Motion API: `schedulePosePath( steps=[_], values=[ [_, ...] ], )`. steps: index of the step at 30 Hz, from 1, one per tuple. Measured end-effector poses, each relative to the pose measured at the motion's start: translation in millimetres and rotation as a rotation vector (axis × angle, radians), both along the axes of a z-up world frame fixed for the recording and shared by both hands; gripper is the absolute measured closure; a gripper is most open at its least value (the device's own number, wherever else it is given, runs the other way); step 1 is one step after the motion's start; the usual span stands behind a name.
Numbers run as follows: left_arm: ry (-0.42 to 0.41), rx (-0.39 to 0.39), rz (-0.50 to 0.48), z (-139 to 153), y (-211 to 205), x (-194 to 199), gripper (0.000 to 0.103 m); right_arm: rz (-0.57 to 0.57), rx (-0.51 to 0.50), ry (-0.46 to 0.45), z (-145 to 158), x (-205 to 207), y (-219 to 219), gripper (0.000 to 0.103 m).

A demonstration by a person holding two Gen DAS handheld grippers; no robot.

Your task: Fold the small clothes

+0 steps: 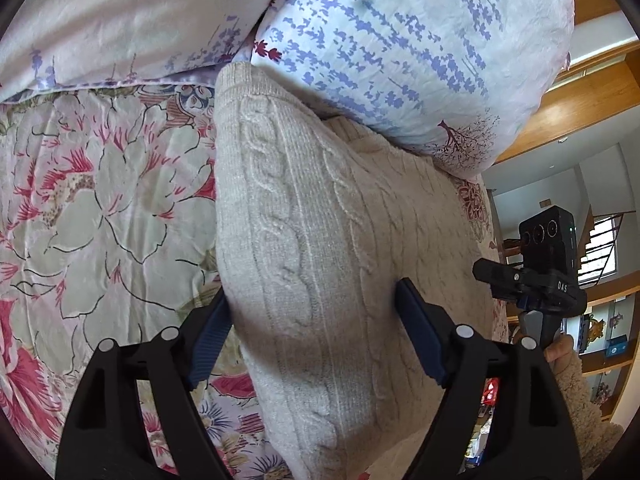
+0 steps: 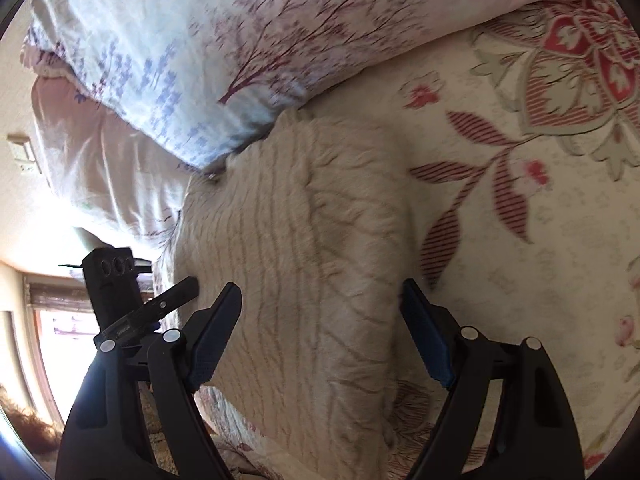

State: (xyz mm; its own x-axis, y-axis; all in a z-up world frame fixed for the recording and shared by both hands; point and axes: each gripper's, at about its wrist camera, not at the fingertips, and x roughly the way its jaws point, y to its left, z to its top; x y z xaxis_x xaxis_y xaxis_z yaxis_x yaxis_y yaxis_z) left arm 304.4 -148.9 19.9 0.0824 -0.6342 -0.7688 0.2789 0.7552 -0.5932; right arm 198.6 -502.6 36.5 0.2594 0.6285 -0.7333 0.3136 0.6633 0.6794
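A cream cable-knit sweater (image 1: 304, 216) lies folded on the floral bedspread (image 1: 92, 200), its far end against a pillow. My left gripper (image 1: 316, 304) is open, its blue-padded fingers straddling the sweater's near edge. In the right wrist view the same sweater (image 2: 304, 240) lies between the open fingers of my right gripper (image 2: 320, 300), which hovers just over its near edge. The right gripper's body (image 1: 548, 272) shows at the right of the left wrist view; the left gripper's body (image 2: 116, 288) shows at the left of the right wrist view.
A white pillow with purple and red flower print (image 1: 400, 48) rests on the sweater's far end. A pale duvet (image 1: 120, 20) lies behind. The bed's right edge (image 1: 492, 240) drops to a room with wooden shelves.
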Motion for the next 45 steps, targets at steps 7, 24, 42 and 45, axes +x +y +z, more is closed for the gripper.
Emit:
schedulePosePath(
  steps=[7,24,42,45],
  values=[
    [-0.003,0.001,0.004,0,-4,-3,0.023,0.012,0.007,-0.02,-3,6,21,0.023],
    [-0.025,-0.104,0.075,19,27,-19,0.065,-0.09,0.107,-0.09,0,4,68,0.069],
    [0.002,-0.029,0.236,-2,189,-36,0.049,0.034,-0.044,-0.162,-6,32,242,0.062],
    [-0.026,-0.008,0.249,2,188,-40,0.048,0.051,-0.062,-0.141,-4,29,242,0.054]
  ],
)
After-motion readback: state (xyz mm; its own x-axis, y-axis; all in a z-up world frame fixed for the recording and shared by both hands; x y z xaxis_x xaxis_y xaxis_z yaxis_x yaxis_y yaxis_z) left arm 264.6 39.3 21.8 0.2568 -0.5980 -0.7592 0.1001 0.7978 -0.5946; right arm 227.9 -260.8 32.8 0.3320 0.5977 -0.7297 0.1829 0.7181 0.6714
